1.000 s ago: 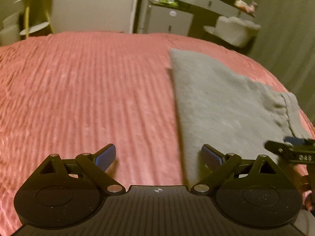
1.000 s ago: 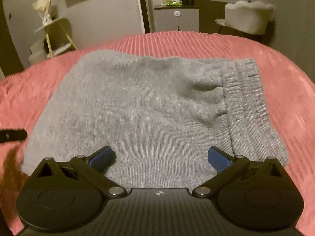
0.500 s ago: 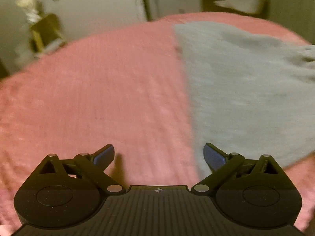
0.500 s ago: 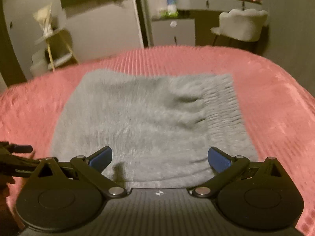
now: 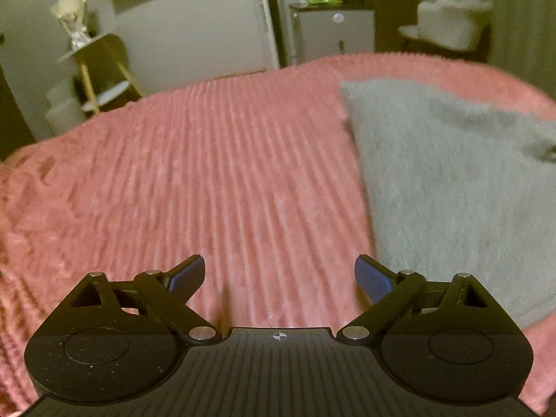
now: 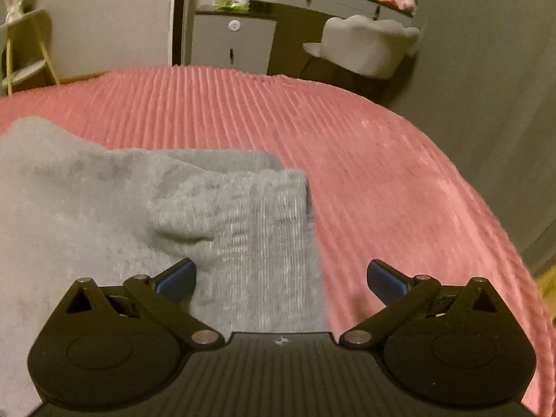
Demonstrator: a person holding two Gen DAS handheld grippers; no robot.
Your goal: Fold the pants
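since a second ago you've been swinging both tools outward and pulling back: the right gripper (image 6: 281,278), which was sitting square over the middle of the pants (image 6: 104,208), is now looking at their right edge, and the left gripper (image 5: 279,274), which had its right finger over the fabric, is now hanging over bare bedspread (image 5: 208,173).

in the left wrist view your fingers (image 5: 186,272) are standing wide apart with nothing between them. the pants are lying off to the right of them, folded into a grey block on the pink ribbed bedspread, with their left edge running away from you and the near corner sitting just beside your right finger. hard to say if it's touching, that part is blurry.

in the right wrist view the right gripper's fingers are spread wide too, holding nothing. the left one is hovering over the grey fabric and the right one over the pink cover, so the pants' edge is passing between them. the ribbed waistband (image 6: 278,215) is lying along that right edge, with a soft crease bunching up just left of it, and a lower layer of the fold is peeking out behind.

beyond the bed you're looking at a small grey cabinet (image 6: 232,41), a padded chair (image 6: 368,45) and, in the left view, a little shelf stand (image 5: 100,73) by the wall.
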